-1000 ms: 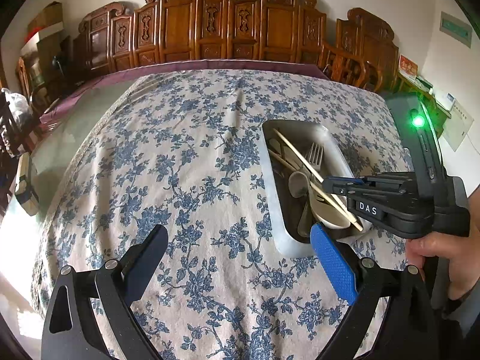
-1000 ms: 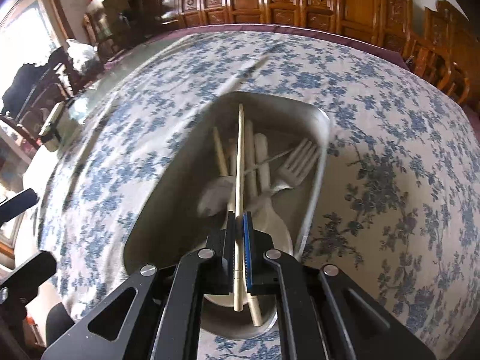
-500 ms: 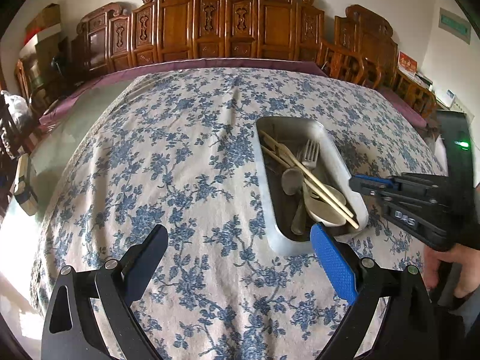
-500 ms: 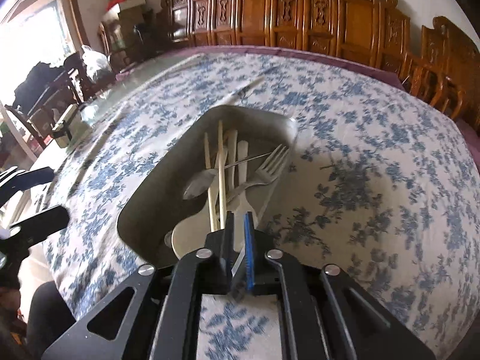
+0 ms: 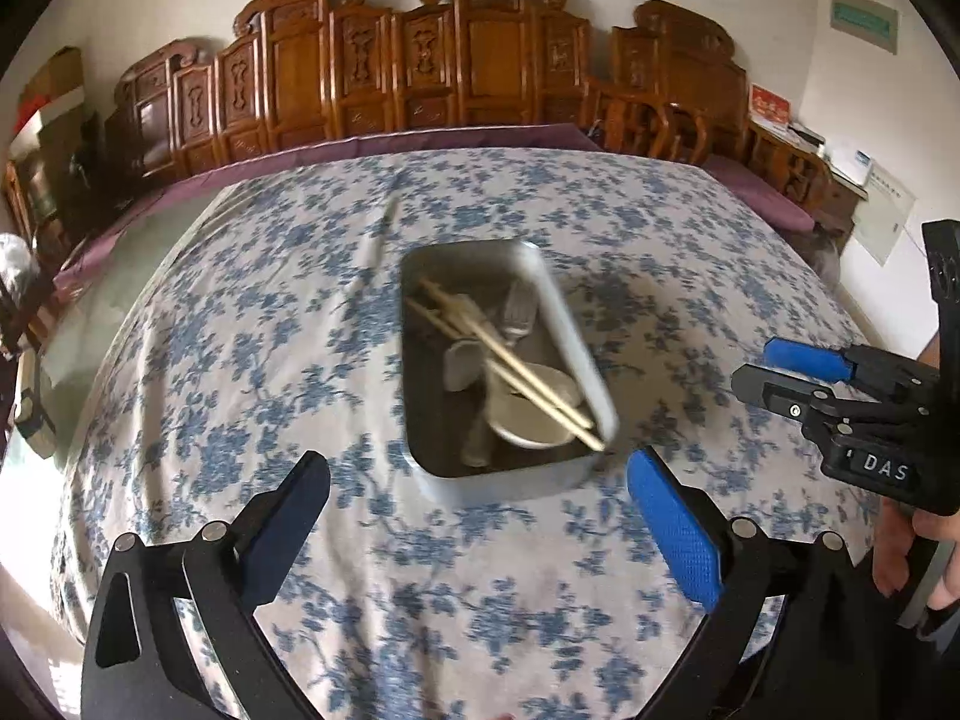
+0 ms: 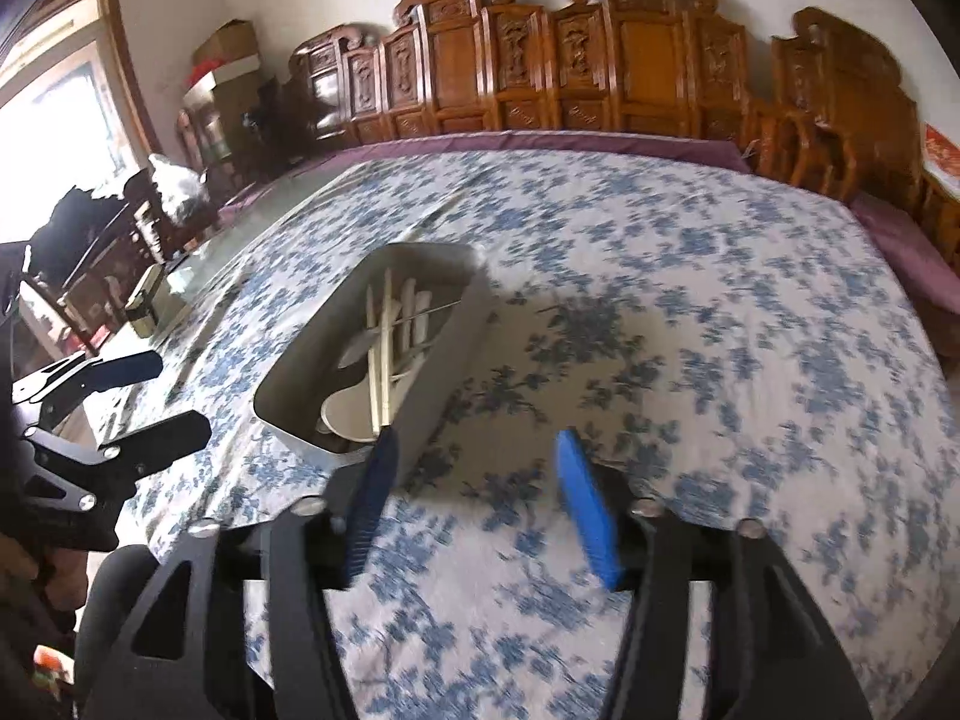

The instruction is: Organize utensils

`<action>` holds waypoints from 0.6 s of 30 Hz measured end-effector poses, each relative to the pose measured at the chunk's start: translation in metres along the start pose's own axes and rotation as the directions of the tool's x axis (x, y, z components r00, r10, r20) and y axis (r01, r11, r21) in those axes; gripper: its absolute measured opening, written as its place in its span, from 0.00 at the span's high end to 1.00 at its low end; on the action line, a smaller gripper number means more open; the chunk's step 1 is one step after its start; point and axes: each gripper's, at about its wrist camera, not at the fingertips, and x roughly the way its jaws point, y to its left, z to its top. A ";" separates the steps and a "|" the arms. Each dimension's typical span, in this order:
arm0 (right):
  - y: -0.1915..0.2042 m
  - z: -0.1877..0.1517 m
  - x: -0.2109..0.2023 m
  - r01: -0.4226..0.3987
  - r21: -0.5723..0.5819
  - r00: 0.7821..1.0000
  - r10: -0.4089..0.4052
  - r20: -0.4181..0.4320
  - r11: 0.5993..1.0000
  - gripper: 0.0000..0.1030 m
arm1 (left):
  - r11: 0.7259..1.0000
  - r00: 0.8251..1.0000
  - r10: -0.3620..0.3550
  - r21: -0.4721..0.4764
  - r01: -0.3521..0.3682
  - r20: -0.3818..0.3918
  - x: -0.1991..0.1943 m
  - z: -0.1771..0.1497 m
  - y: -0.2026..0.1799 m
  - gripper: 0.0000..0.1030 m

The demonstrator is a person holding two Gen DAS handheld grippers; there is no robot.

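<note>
A metal tray (image 5: 570, 324) sits on the blue floral tablecloth (image 5: 240, 360) and holds chopsticks (image 5: 516, 372), a fork (image 5: 521, 312) and pale spoons (image 5: 528, 414). My left gripper (image 5: 480, 516) is open and empty, just short of the tray's near end. My right gripper (image 6: 474, 492) is open and empty, beside the tray's near right corner; it also shows at the right of the left wrist view (image 5: 780, 372). The tray (image 6: 300, 360) and its utensils (image 6: 384, 348) also show in the right wrist view.
Carved wooden chairs (image 5: 468, 60) line the far side of the table. A purple cloth edge (image 5: 420, 144) runs along the back. A small box (image 6: 144, 300) sits on the bare glass at the left. The left gripper (image 6: 120, 408) shows at the left of the right wrist view.
My right gripper let go of the chopsticks into the tray, opened, and pulled back to the right and away from the tray. My left gripper stayed open.
</note>
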 end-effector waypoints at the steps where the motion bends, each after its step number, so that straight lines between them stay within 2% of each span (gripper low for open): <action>1: -0.003 -0.002 -0.008 0.014 0.004 1.000 -0.014 0.013 1.000 0.28 | 1.000 1.000 0.006 0.008 -0.006 0.003 -0.003 0.000 -0.007 0.07; 2: -0.004 -0.004 -0.012 0.023 0.007 1.000 -0.023 0.020 1.000 0.20 | 1.000 1.000 0.010 0.016 -0.010 0.002 -0.004 0.000 -0.012 0.07; 5: -0.012 -0.009 -0.030 0.050 0.028 0.998 -0.051 0.048 0.998 0.04 | 1.000 1.000 0.011 0.024 -0.010 -0.005 -0.008 0.001 -0.023 0.07; 10: -0.024 -0.017 -0.055 0.089 0.069 0.994 -0.092 0.055 0.994 0.02 | 0.999 0.999 0.017 0.032 -0.016 -0.036 -0.014 -0.001 -0.042 0.07; 18: -0.026 -0.026 -0.097 0.145 0.087 0.985 -0.152 0.084 0.986 0.02 | 0.999 1.000 -0.016 0.045 0.017 -0.017 -0.041 -0.004 -0.067 0.07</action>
